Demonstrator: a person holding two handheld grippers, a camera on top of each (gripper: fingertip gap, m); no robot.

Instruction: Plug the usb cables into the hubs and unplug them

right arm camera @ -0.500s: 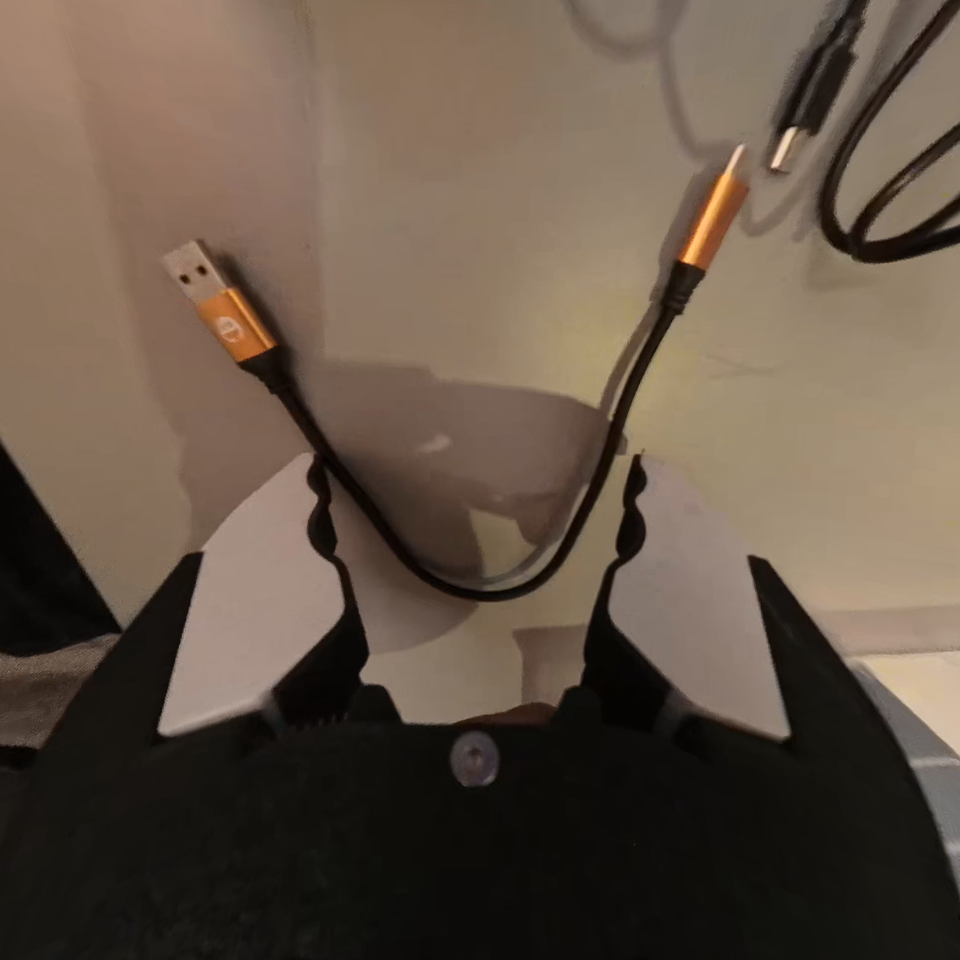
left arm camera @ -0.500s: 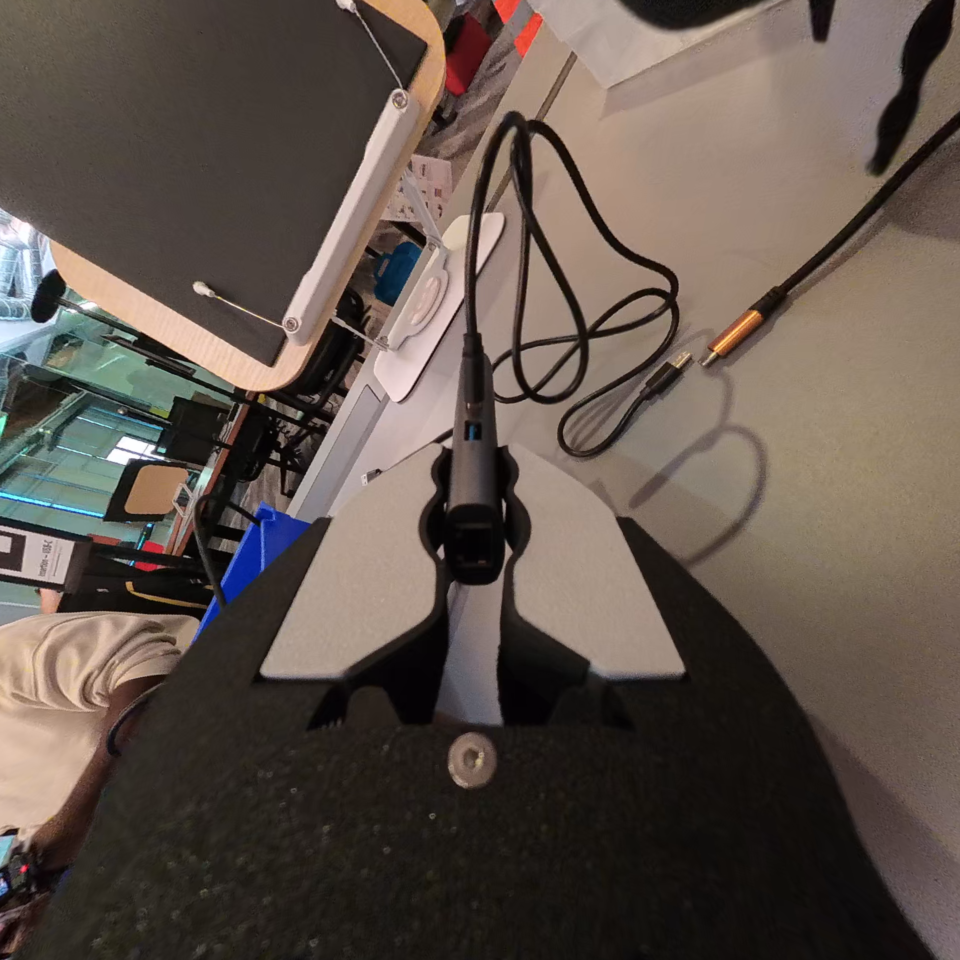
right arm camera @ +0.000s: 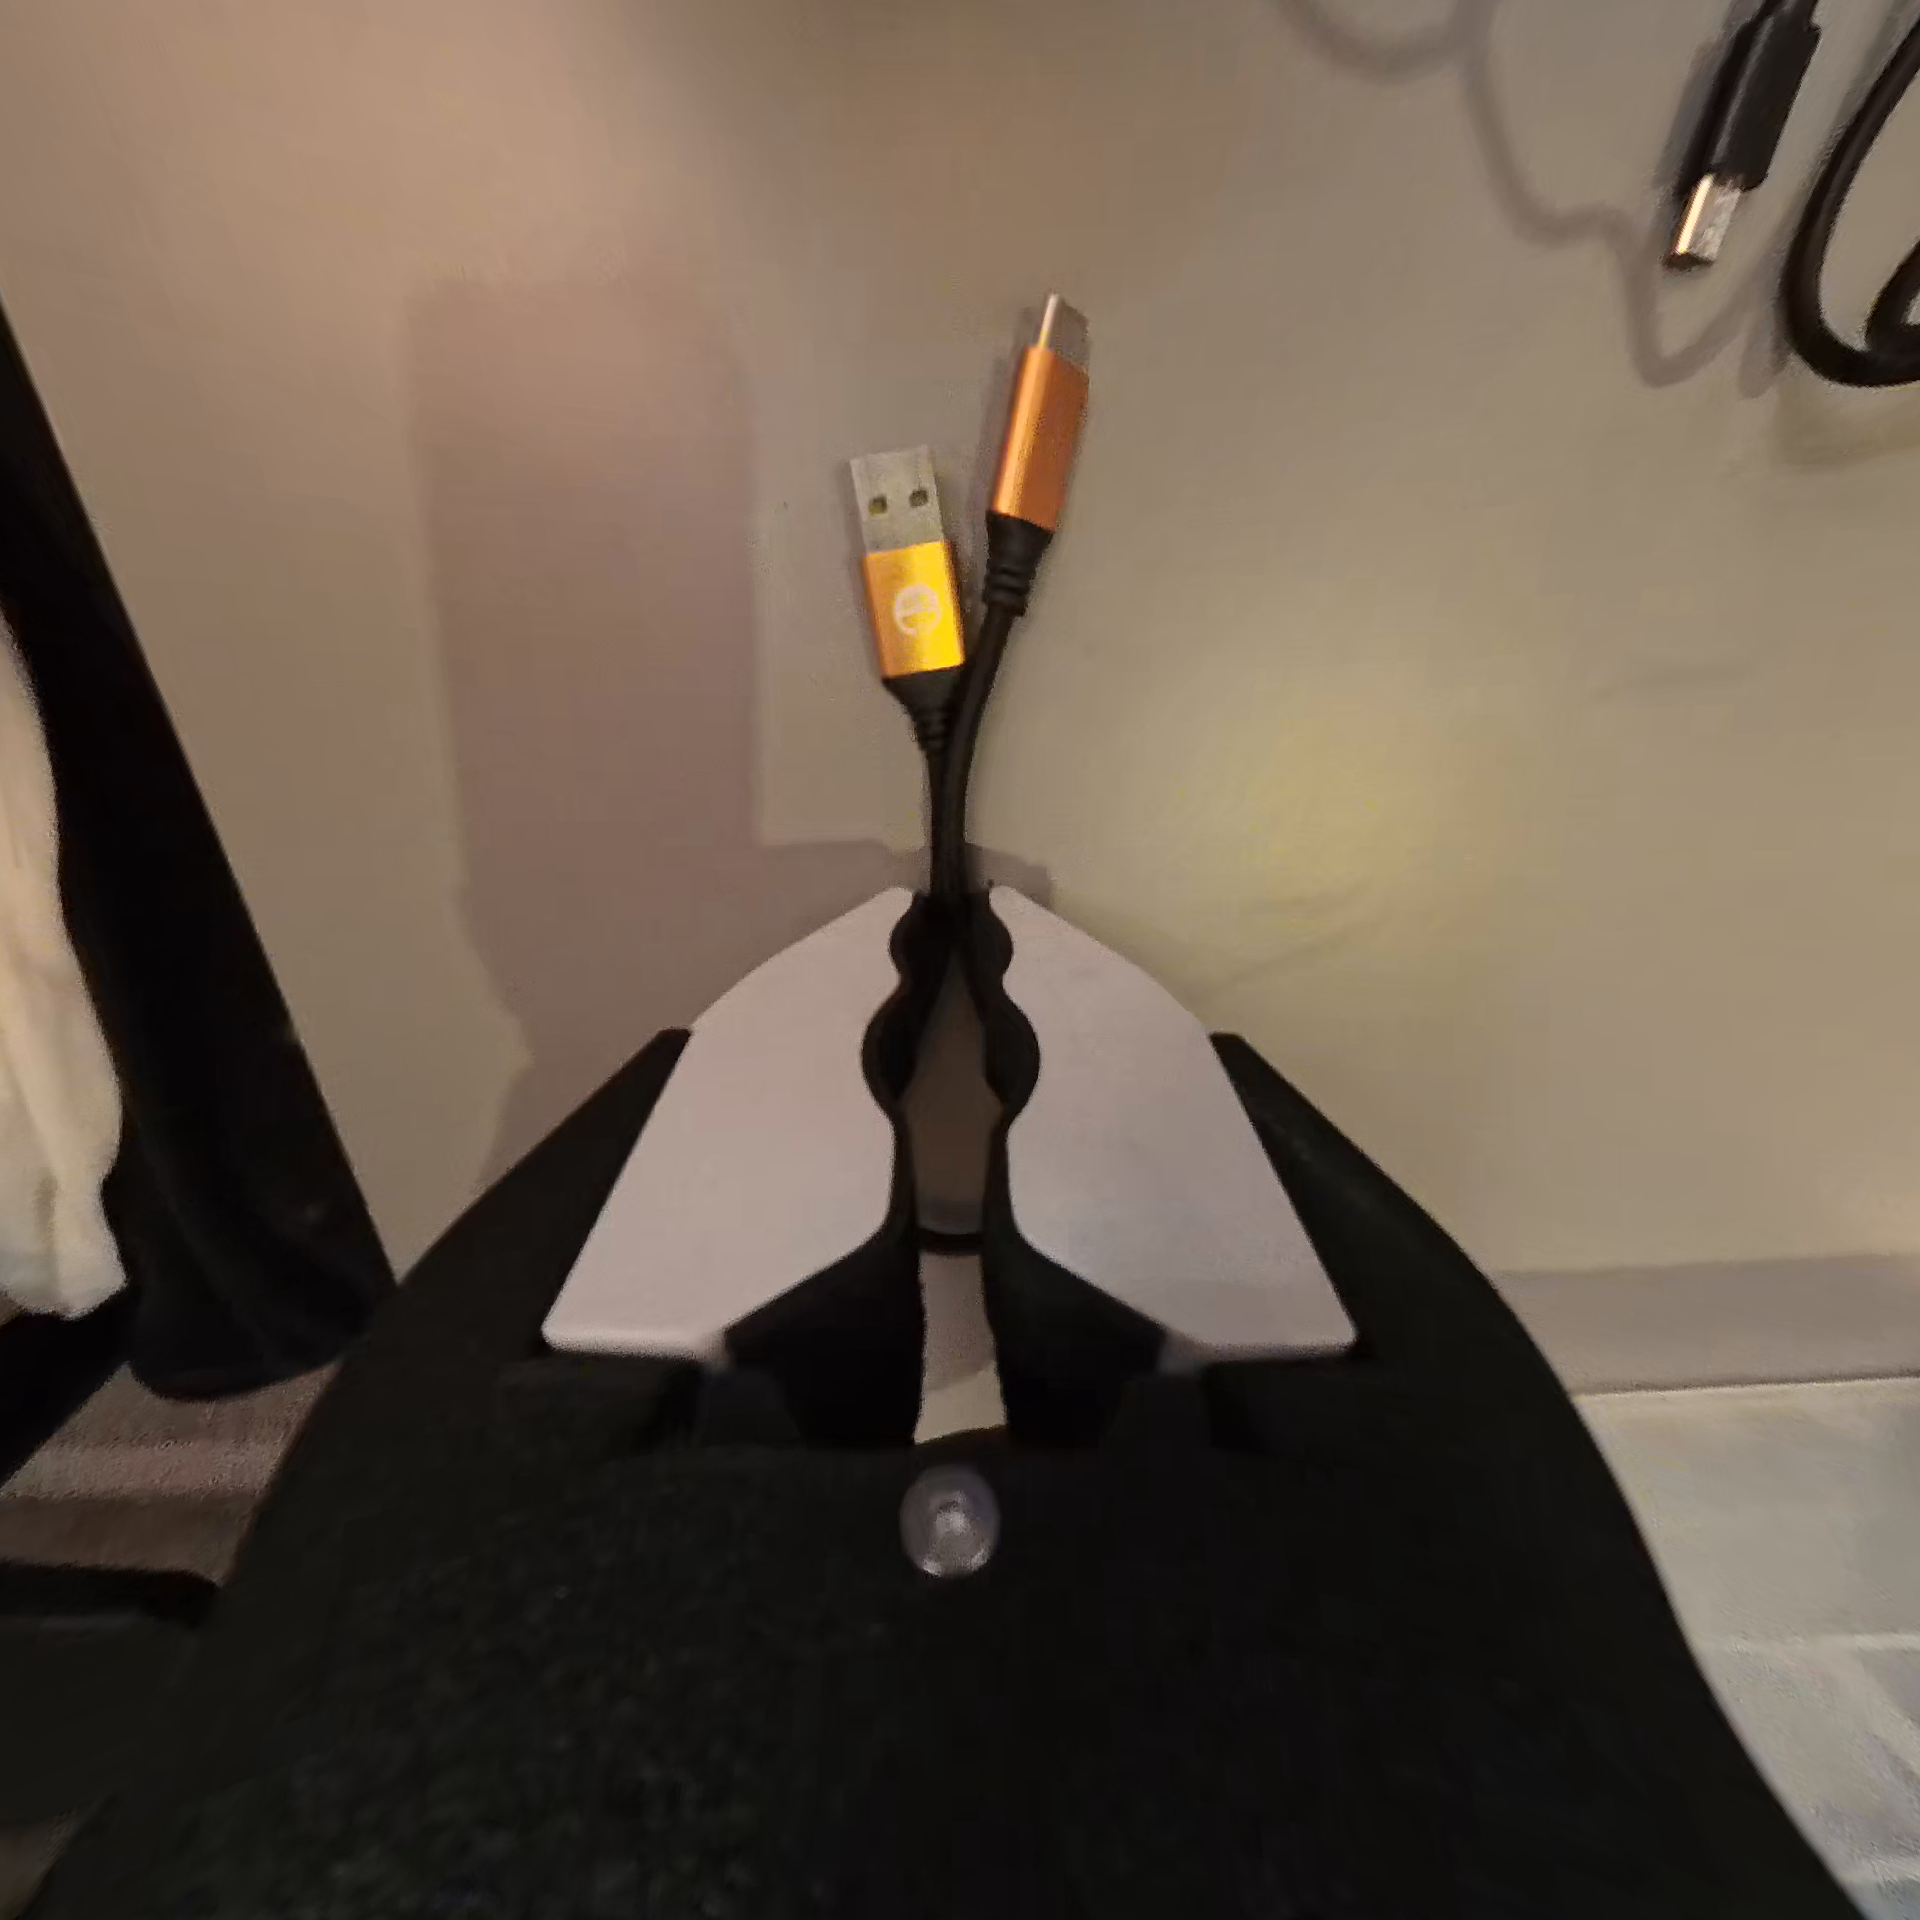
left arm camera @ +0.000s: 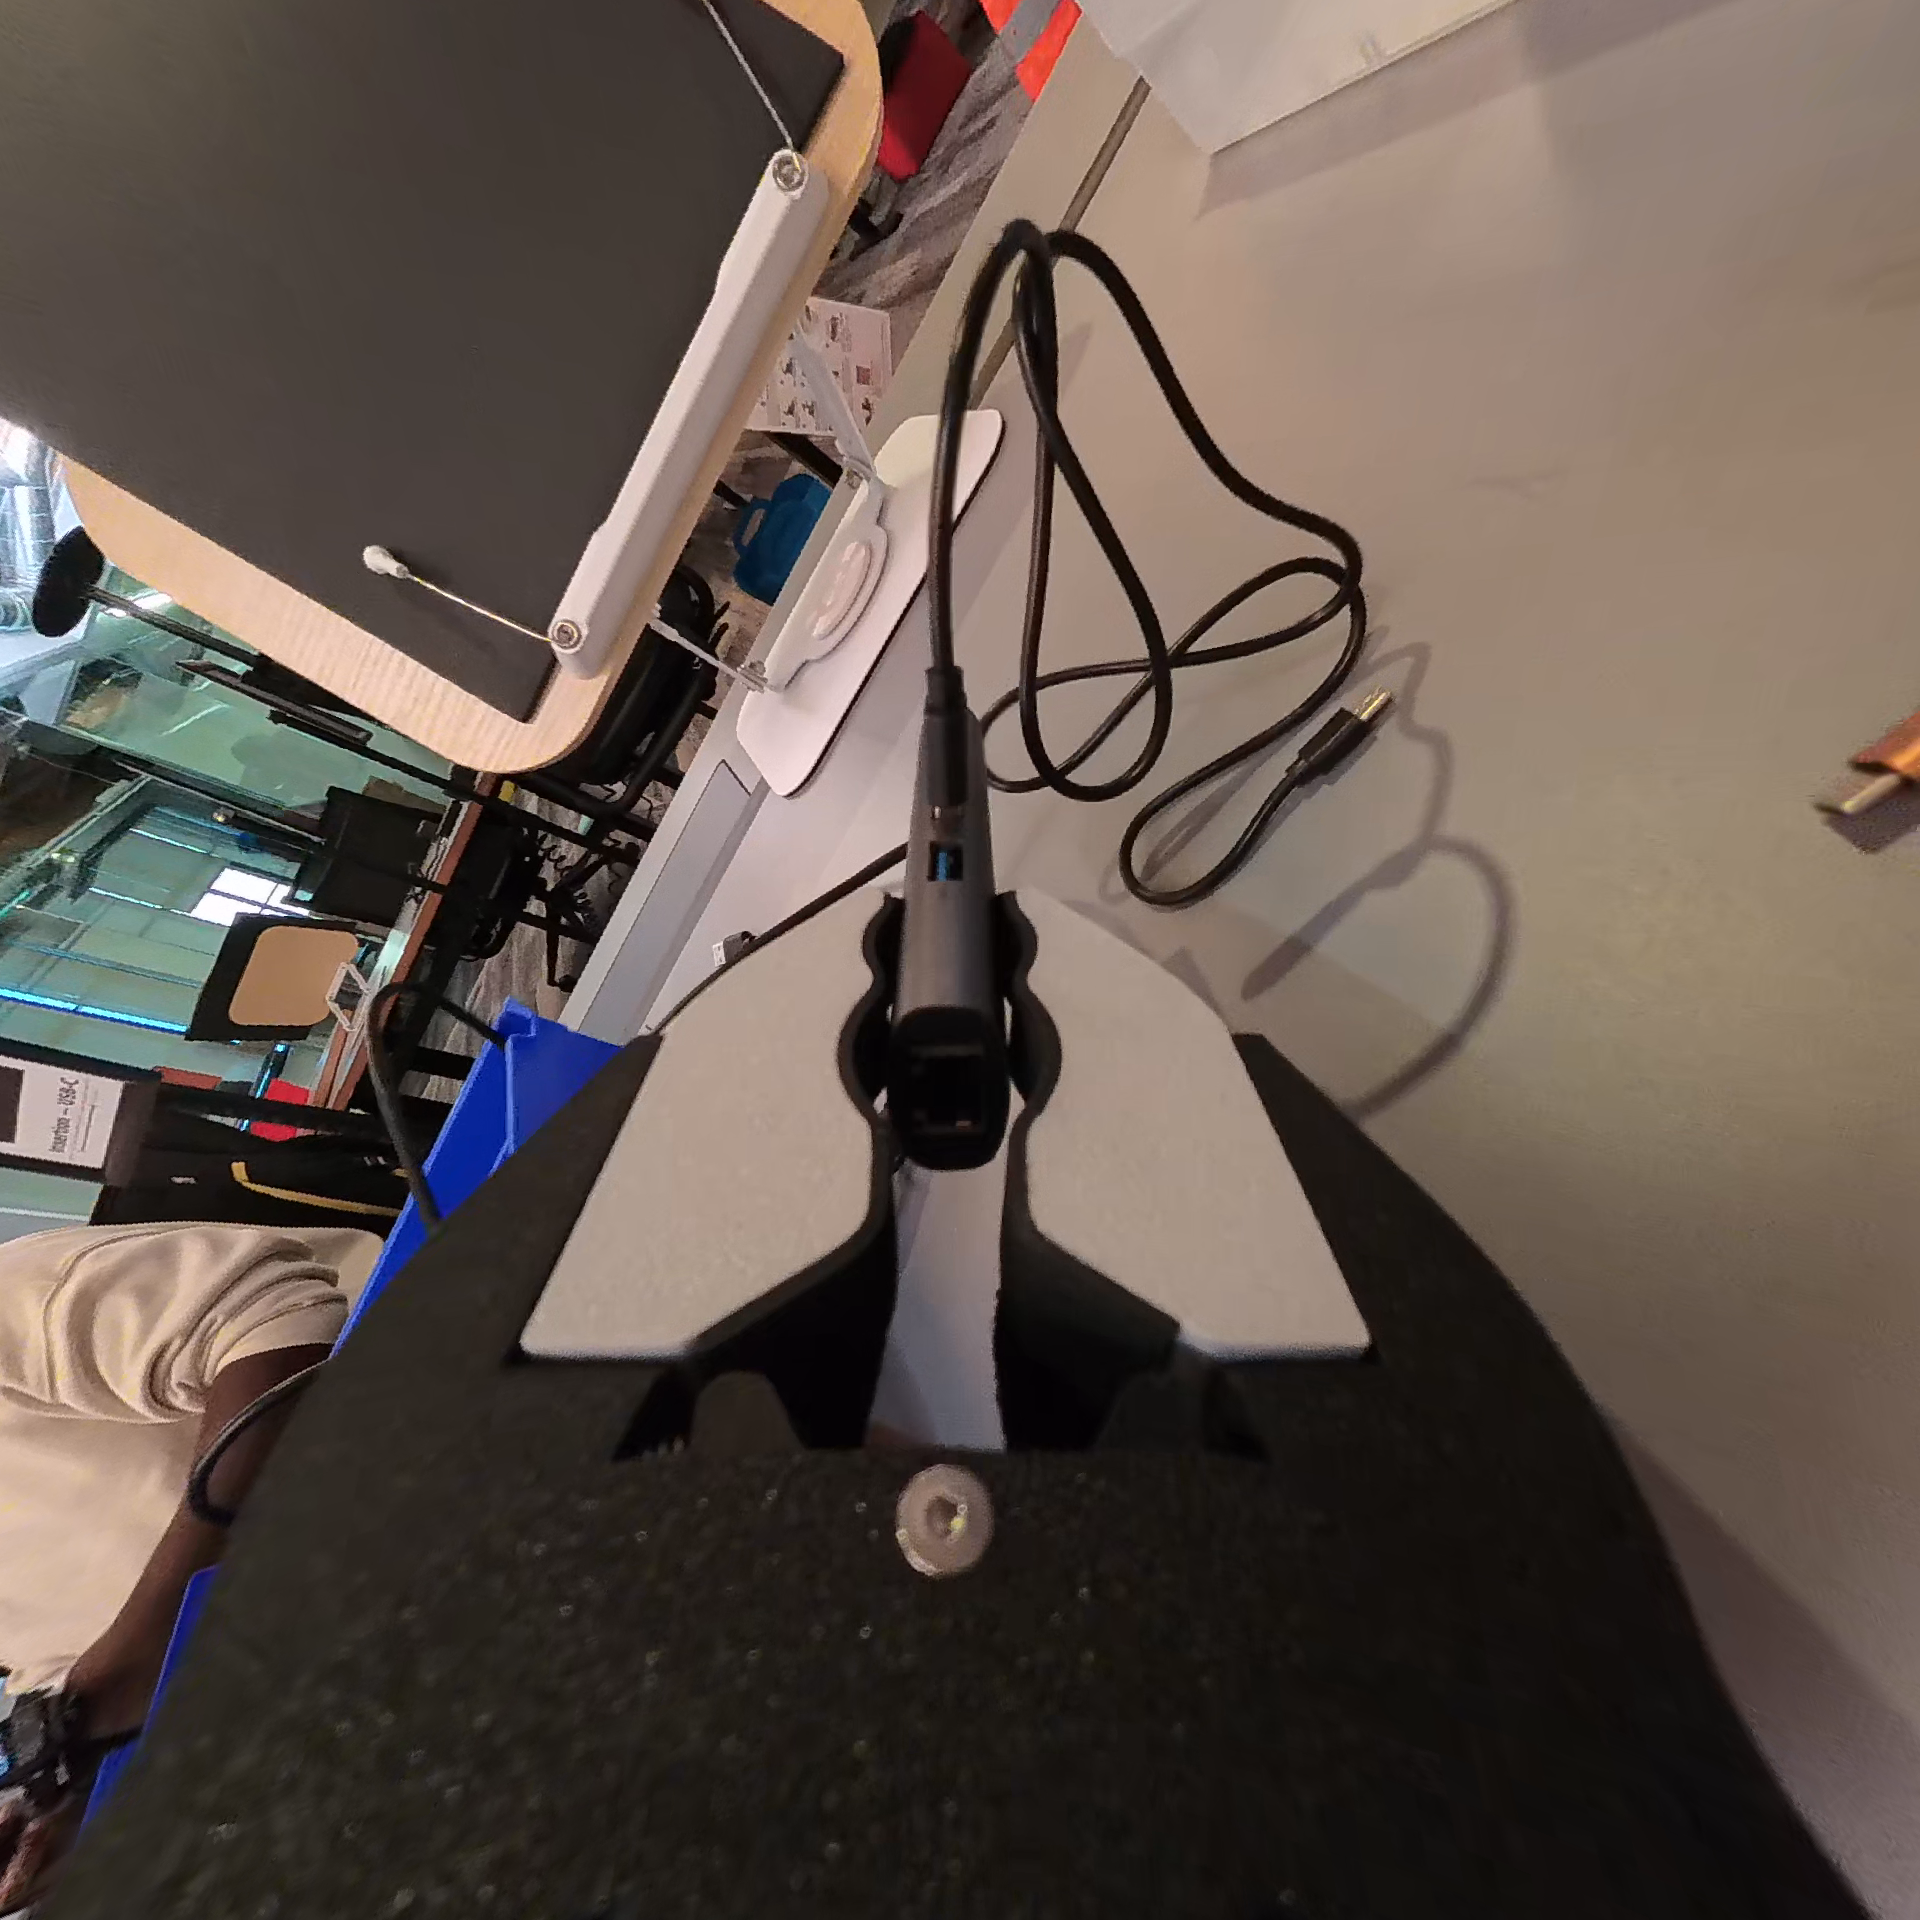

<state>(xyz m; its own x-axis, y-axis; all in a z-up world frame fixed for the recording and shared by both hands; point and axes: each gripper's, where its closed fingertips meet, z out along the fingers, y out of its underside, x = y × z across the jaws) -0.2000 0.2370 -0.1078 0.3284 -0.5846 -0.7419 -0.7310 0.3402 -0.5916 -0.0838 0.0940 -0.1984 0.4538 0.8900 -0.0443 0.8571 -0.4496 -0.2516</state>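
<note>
My left gripper (left arm camera: 945, 914) is shut on a slim dark grey USB hub (left arm camera: 943, 997), held above the grey table (left arm camera: 1558, 436); a blue port shows on its top. Its black cable (left arm camera: 1195, 499) loops over the table and ends in a small plug (left arm camera: 1340, 740). My right gripper (right arm camera: 951, 902) is shut on a short black cable with orange plugs (right arm camera: 951, 790), folded double between the fingers. Its wide USB-A plug (right arm camera: 907, 582) and its narrow plug (right arm camera: 1037, 431) both stick out forward, side by side. The orange narrow plug also shows blurred at the right edge of the left wrist view (left arm camera: 1870, 774).
A white flat pad (left arm camera: 862, 613) lies at the table's far edge. A wood-edged board with a black surface (left arm camera: 343, 312) stands beyond. A blue bin (left arm camera: 488, 1122) and a person's sleeve (left arm camera: 125, 1340) are at the left. The hub cable's plug (right arm camera: 1714, 177) lies at the right view's upper right.
My right gripper has closed on the orange-plug cable, folding it so both plugs now point forward together. The cable has moved right out of most of the left view. The left gripper still holds the hub.
</note>
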